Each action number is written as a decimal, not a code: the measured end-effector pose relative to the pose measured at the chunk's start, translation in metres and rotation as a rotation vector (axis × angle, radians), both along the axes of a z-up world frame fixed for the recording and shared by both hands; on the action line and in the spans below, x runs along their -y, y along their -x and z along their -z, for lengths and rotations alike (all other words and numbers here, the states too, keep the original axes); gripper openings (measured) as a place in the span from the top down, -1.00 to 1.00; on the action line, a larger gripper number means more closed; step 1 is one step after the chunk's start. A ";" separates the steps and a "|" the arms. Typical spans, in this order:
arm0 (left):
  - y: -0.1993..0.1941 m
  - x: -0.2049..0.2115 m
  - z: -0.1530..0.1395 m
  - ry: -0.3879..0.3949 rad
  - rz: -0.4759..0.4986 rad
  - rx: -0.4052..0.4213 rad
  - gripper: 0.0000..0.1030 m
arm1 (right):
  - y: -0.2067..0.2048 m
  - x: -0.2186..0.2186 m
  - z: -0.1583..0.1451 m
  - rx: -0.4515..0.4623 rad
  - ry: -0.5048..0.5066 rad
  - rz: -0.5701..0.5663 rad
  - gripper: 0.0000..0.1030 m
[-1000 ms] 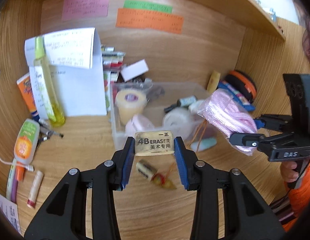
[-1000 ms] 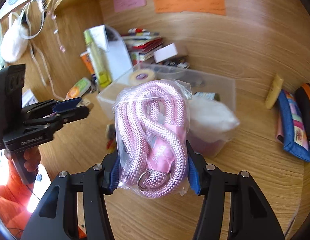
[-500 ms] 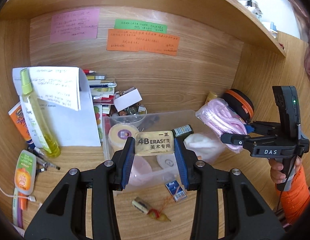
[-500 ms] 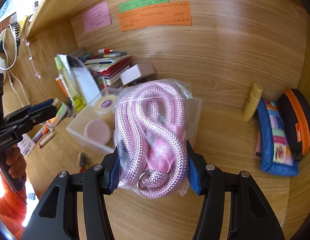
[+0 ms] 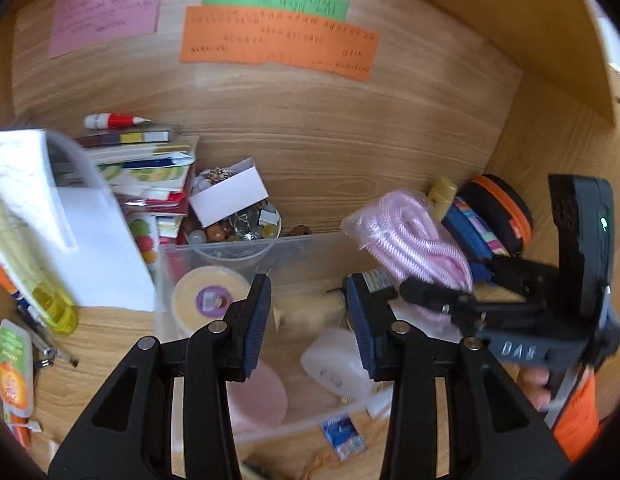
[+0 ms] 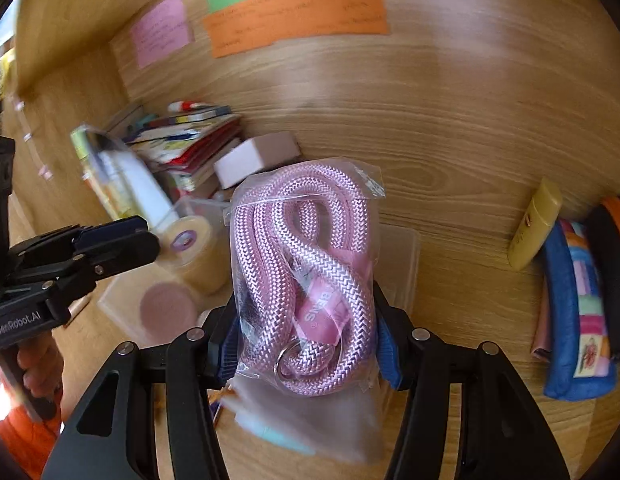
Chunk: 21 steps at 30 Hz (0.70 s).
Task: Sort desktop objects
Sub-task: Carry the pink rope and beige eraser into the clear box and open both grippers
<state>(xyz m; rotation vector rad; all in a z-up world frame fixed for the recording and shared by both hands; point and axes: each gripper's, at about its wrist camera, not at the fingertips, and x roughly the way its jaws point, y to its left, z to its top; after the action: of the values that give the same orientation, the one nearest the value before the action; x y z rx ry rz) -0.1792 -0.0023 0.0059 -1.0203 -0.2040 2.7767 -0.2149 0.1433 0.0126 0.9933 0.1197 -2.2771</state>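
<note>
The clear plastic bin (image 5: 298,248) lies directly ahead of and below both tools, and the coming move appears to turn on that: the right gripper (image 6: 308,340) carries the bagged pink rope (image 6: 306,276) just above the bin's right-hand part, so a short descent forward should bring the bag over the bin's open top. The bag stands with its long axis upright between the fingers, running away from the tool, its loops rising well past the fingertips and its metal ring low, close to the pads. The right gripper's jaws are clamped on the lower sides of the bag, blue pads pressing the plastic from left and right. The left gripper (image 5: 308,316) hovers over the bin's near-middle, its jaws standing apart with nothing visible between them; through the gap I see only blurred bin contents, and I cannot make out whether anything lies just beneath. To the left of its left finger sits a yellow tape roll (image 5: 208,300), below it a pink round lid (image 5: 258,398), and under its right finger a white roll (image 5: 337,364), all inside the bin. In my judgement the right tool is the one with work pending, since it alone is loaded and already beside the bin's right wall.
</note>
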 end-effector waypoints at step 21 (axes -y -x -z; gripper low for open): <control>0.021 -0.001 0.035 0.017 -0.014 0.069 0.24 | -0.004 0.010 0.025 -0.059 -0.102 0.040 -0.41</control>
<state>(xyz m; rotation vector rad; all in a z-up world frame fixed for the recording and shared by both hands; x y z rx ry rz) -0.2003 -0.0011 -0.0290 -1.1238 -0.1973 2.7628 -0.2113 0.1334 -0.0127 0.9890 0.2455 -2.3578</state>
